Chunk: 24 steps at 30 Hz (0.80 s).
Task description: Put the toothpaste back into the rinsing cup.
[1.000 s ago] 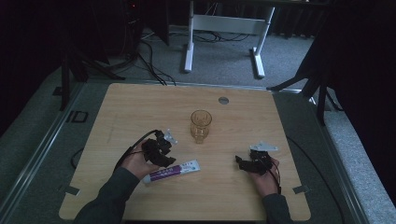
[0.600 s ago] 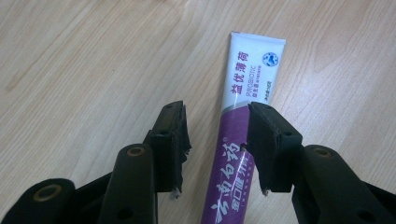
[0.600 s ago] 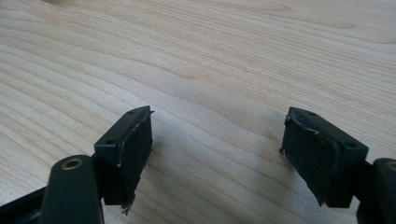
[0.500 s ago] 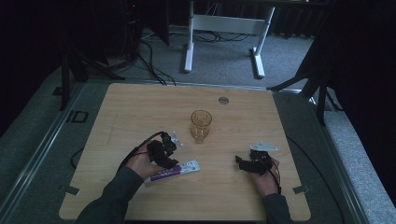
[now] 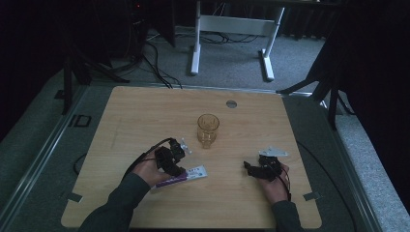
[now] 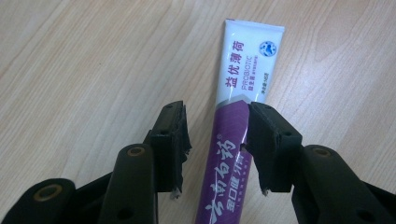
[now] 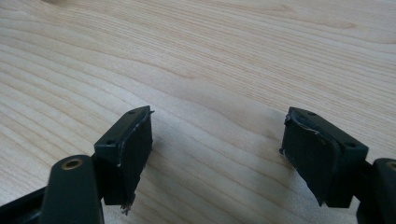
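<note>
Both hand-held grippers [image 5: 170,159] [image 5: 258,170] hover low, jaws apart.

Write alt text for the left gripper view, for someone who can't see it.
The left gripper has its two black jaws open on either side of a purple and white toothpaste tube lying flat on a light wooden table. The tube's flat crimped end points away from the camera.

The table [image 7: 224,60] is pale wood, smooth with fine grain. The toothpaste tube [image 6: 240,107] looks like glossy plastic. At 12 o'clock from it stands a clear amber glass [image 5: 208,126].
</note>
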Motion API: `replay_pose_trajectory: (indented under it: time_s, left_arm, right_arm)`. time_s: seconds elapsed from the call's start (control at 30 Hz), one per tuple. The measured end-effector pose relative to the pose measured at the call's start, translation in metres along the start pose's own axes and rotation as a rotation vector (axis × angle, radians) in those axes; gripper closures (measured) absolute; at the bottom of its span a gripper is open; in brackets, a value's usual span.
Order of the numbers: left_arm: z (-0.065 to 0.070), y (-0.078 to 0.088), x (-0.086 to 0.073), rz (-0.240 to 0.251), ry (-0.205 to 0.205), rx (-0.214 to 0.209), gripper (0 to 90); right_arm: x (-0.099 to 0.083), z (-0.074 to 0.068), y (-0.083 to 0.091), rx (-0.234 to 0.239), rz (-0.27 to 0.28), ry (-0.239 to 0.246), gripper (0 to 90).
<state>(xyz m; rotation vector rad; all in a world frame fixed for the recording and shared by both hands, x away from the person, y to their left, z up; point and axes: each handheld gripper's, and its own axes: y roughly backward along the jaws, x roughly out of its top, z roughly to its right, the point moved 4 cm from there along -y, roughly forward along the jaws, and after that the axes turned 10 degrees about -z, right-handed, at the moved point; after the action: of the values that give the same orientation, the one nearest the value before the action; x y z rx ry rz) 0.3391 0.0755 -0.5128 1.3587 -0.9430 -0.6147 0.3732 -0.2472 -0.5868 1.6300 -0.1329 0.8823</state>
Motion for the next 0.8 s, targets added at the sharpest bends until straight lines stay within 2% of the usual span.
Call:
replay_pose_trajectory:
  time_s: [0.57, 0.7, 0.8]
  left_arm:
    - [0.006, -0.01, 0.003, -0.069, -0.029, -0.022, 57.6]
    - [0.007, -0.011, 0.004, -0.079, -0.027, -0.006, 55.5]
    - [0.007, -0.012, 0.005, -0.081, -0.022, -0.01, 54.4]
  right_arm:
    - [0.0, 0.0, 0.0, 0.0, 0.0, 0.0, 24.2]
    - [0.0, 0.0, 0.0, 0.0, 0.0, 0.0, 24.1]
    - [0.0, 0.0, 0.0, 0.0, 0.0, 0.0, 24.1]
